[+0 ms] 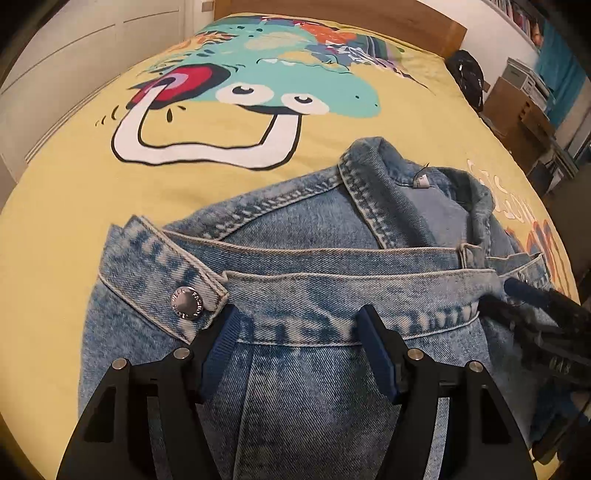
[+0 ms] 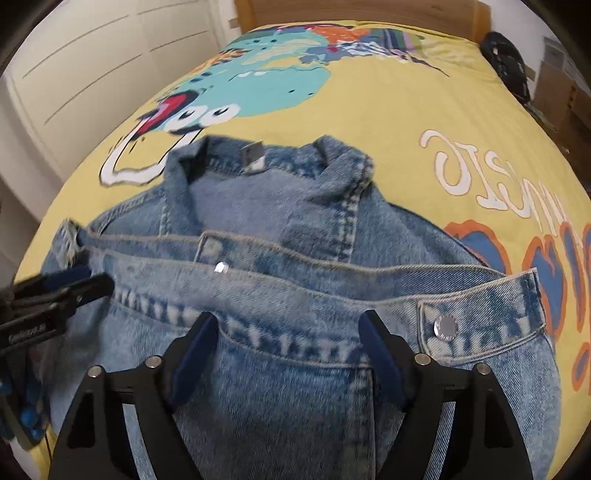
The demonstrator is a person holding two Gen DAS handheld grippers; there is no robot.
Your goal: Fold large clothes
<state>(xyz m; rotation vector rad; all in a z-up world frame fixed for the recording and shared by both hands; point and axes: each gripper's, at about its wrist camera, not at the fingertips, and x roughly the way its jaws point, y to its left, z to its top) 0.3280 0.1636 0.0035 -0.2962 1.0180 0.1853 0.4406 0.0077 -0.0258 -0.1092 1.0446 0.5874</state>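
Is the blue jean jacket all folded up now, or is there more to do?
Partly. The light blue denim jacket lies on the yellow cartoon-print bedspread with its hem band already folded up towards the collar. The left gripper and right gripper hover open over that band, gripping nothing. It is still a wide bundle, so it probably needs another fold.

A yellow bedspread (image 1: 66, 206) printed with a teal cartoon creature (image 1: 295, 85) covers the bed; a wooden headboard (image 1: 332, 14) runs along the top, with cardboard boxes (image 1: 517, 110) at upper right.
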